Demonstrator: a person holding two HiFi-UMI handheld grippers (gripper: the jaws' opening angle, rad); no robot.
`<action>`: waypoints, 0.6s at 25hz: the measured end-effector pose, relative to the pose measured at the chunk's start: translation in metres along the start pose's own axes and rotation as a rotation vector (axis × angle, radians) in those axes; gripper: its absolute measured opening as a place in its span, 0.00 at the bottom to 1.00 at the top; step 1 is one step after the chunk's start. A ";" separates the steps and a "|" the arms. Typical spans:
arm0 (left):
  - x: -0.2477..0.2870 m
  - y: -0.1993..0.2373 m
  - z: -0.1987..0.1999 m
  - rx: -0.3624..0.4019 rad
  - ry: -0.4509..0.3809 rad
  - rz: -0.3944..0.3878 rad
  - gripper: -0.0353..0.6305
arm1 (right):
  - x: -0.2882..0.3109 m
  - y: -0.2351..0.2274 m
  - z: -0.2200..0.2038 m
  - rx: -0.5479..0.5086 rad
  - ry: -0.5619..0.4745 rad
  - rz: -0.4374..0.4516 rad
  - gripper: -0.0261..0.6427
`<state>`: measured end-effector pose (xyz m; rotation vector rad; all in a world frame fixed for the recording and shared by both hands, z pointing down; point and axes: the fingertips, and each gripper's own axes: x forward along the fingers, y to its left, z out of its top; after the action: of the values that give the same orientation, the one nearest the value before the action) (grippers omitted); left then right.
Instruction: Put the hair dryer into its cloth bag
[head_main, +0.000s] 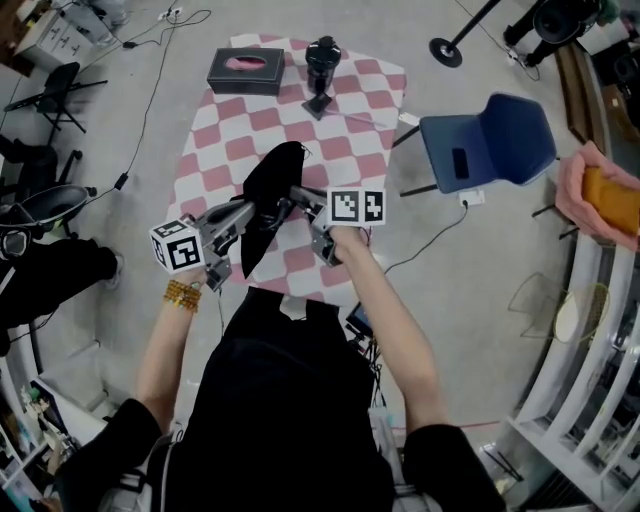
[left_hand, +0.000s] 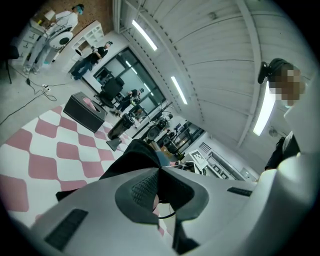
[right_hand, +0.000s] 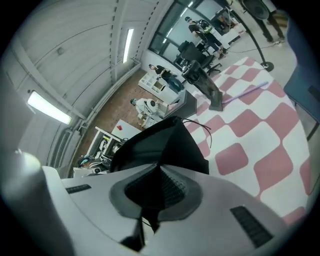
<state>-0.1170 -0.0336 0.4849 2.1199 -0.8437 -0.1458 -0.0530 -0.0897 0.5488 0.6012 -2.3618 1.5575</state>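
a table with a pink-and-white checked cloth (head_main: 350, 130) fills the middle of the head view, and a blue chair (head_main: 490, 140) stands on the floor just off its right side. the black bag (head_main: 268, 200) hangs lifted over the near half of the table, stretched between the 2 grippers, its lower end drooping toward the near edge. a dark box (head_main: 246, 70) with a pink oval on top sits at the far left corner. the dryer (head_main: 322, 70) stands beside the box at the far edge, on the table, well apart from the bag and outside it. the left gripper (head_main: 255, 213) comes in from the left, and in its own view its pads are pressed together on a fold of the bag's black fabric. the right gripper (head_main: 297, 196) meets the bag from the other side, its pads likewise clamped on the fabric, a thin drawstring trailing from the bag over the cloth.
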 end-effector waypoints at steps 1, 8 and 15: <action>-0.003 0.001 0.005 -0.001 -0.009 0.005 0.09 | -0.002 0.007 0.004 -0.023 -0.006 0.003 0.08; -0.017 0.015 0.020 0.045 0.048 0.077 0.09 | -0.008 0.041 0.034 -0.143 -0.059 0.030 0.07; -0.028 0.001 0.037 0.100 0.093 0.115 0.09 | -0.021 0.073 0.052 -0.175 -0.122 0.087 0.07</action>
<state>-0.1534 -0.0413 0.4569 2.1461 -0.9319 0.0563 -0.0674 -0.1082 0.4598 0.5762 -2.6132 1.3637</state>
